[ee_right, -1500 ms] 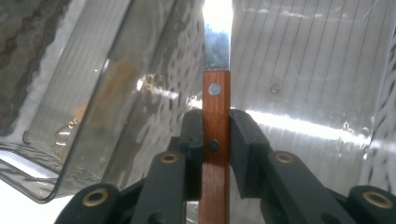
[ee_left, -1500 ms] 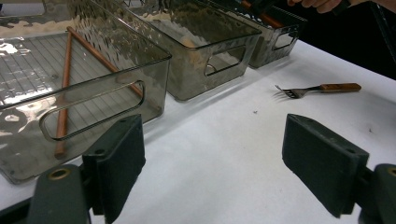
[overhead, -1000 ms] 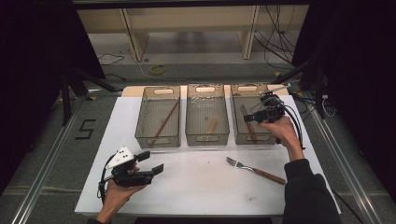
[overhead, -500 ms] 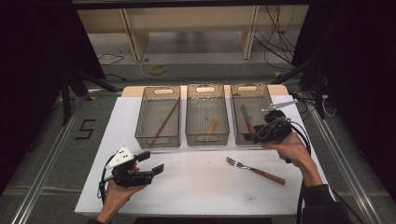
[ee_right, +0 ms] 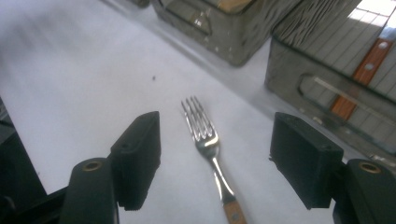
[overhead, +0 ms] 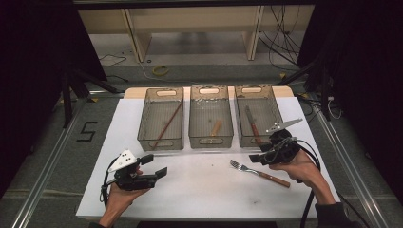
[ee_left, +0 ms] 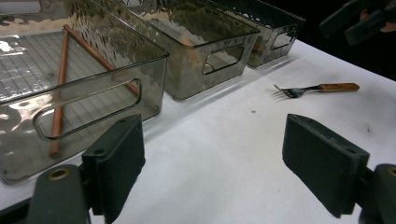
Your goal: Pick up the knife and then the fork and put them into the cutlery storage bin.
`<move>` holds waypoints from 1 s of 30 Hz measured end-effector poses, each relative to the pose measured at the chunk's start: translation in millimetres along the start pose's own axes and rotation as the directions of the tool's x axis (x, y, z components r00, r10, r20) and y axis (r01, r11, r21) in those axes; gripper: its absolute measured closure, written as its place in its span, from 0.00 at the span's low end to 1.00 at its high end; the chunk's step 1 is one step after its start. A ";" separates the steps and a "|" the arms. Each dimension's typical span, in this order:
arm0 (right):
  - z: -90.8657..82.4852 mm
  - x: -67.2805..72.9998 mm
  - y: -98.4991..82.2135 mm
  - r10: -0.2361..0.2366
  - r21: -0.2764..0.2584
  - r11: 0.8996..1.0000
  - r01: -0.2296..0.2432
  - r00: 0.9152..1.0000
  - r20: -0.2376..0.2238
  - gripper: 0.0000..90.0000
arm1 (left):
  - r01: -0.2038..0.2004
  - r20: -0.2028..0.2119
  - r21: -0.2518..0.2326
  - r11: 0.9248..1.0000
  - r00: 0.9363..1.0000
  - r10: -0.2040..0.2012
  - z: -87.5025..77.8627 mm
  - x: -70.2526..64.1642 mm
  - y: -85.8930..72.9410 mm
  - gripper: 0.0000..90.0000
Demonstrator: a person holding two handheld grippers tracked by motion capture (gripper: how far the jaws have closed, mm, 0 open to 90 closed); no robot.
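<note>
The fork lay loose on the white worktop; the right claw, jaws just opened wide, straddled it for pickup, while the left claw waited apart, empty

Three bins, chopsticks, knife

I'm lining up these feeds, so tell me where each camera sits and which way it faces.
High view: above the table's near edge, looking forward and down; both forearms, left gripper, right gripper.
Left gripper view: rides the left gripper, facing the bins; own open fingers.
Right gripper view: rides the right gripper, looking down; open fingers either side of the fork.
All share the fork.
</note>
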State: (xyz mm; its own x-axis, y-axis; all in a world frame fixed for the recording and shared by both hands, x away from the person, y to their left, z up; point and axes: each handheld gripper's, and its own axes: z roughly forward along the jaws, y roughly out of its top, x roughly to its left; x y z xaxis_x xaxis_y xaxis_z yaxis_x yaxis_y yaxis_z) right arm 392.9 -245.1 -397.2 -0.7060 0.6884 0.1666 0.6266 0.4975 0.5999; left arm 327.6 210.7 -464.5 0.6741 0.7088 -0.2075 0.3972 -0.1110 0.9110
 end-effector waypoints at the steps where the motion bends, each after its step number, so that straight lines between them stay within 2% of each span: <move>1: 0.8 0.8 -2.0 -0.001 0.009 1.000 0.001 1.000 -0.003 0.38 | 0.001 0.000 -0.001 1.000 1.000 -0.001 0.0 0.1 -0.1 0.23; 7: 1.7 2.3 -12.4 -0.014 0.041 0.999 0.014 1.000 0.000 0.38 | -0.003 0.002 -0.004 1.000 1.000 0.003 0.0 -0.6 0.2 0.23; 13: 2.5 -1.3 -23.0 -0.006 0.092 0.996 0.004 1.000 0.011 0.38 | -0.004 0.004 -0.008 1.000 1.000 0.004 -0.6 -0.3 0.4 0.23; 23: 13.3 -6.5 -35.9 -0.021 0.179 0.984 0.011 0.999 0.050 0.44 | -0.004 0.004 -0.008 1.000 1.000 0.005 -0.6 -0.3 0.3 0.23; 30: 22.2 -8.3 -39.4 -0.047 0.245 0.969 0.030 0.997 0.066 0.48 | -0.005 0.006 -0.007 1.000 1.000 0.005 -0.5 -0.8 0.3 0.23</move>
State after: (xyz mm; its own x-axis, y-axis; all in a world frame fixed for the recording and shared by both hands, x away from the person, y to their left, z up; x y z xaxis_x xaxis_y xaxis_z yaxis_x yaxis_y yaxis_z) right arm 381.4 -258.7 -439.6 -0.7114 0.6975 0.0863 0.6673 0.6319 0.3943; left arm 326.9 210.5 -463.9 0.6797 0.7043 -0.2048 0.3892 -0.1096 0.9146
